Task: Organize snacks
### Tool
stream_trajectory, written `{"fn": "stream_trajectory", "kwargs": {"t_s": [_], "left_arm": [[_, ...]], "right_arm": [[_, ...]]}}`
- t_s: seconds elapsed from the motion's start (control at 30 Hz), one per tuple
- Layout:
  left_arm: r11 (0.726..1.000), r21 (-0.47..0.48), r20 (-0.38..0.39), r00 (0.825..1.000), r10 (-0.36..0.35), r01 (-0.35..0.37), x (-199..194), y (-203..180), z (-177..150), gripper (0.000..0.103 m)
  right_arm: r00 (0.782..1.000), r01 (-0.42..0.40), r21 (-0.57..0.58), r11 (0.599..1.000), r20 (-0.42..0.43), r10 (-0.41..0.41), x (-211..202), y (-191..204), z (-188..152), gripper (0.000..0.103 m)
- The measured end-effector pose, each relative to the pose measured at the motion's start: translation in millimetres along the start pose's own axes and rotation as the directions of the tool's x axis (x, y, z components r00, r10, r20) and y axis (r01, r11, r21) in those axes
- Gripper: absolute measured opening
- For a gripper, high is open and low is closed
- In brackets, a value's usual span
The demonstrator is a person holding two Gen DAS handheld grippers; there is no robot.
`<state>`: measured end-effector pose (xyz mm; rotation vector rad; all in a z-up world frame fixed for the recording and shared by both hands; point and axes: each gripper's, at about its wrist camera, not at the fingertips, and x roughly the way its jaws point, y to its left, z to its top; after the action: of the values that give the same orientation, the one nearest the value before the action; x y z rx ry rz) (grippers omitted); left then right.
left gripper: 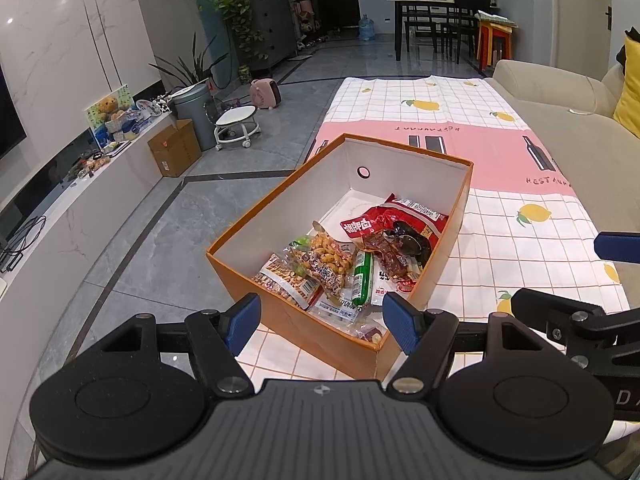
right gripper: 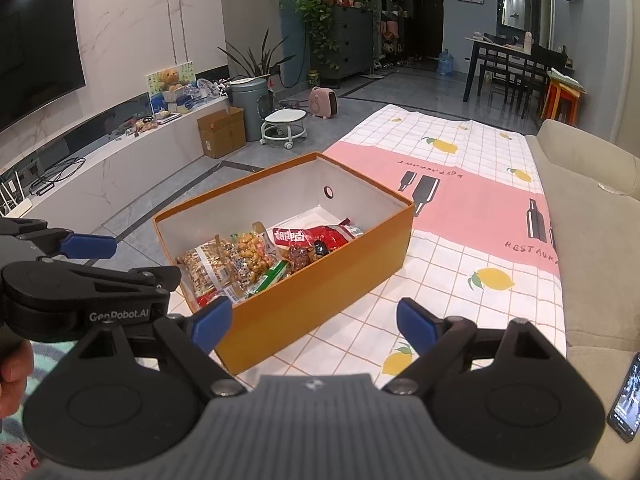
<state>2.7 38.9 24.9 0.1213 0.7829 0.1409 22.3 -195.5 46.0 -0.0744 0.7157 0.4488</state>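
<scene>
An orange cardboard box (left gripper: pixel 280 312) with a white inside stands on a lemon-print tablecloth (left gripper: pixel 520 248). It also shows in the right wrist view (right gripper: pixel 320 300). Inside lie several snack packets: a red bag (left gripper: pixel 404 216), peanut packs (left gripper: pixel 328 258), a green tube (left gripper: pixel 363 278). They show in the right wrist view too (right gripper: pixel 256 256). My left gripper (left gripper: pixel 320 322) is open and empty, just above the box's near corner. My right gripper (right gripper: pixel 314 326) is open and empty, over the box's near right side. The left gripper also appears at the right view's left edge (right gripper: pixel 86 246).
A beige sofa (right gripper: pixel 600 240) borders the table on the right, with a phone (right gripper: pixel 628 396) lying on it. Left of the table is grey floor, a TV bench (right gripper: pixel 120 152), a cardboard carton (right gripper: pixel 222 132), a bin (right gripper: pixel 250 104) and a white stool (right gripper: pixel 284 126).
</scene>
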Motion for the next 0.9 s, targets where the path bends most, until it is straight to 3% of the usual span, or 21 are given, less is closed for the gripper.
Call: {"fn": "stream_trajectory", "kwargs": {"t_s": [0.9], "left_arm": [[1.000, 0.006, 0.004, 1.000, -0.011, 0.011, -1.0, 2.5, 0.5, 0.082]], "right_arm": [[1.000, 0.000, -0.003, 1.000, -0.005, 0.000, 1.2, -0.8, -1.2, 0.087]]}}
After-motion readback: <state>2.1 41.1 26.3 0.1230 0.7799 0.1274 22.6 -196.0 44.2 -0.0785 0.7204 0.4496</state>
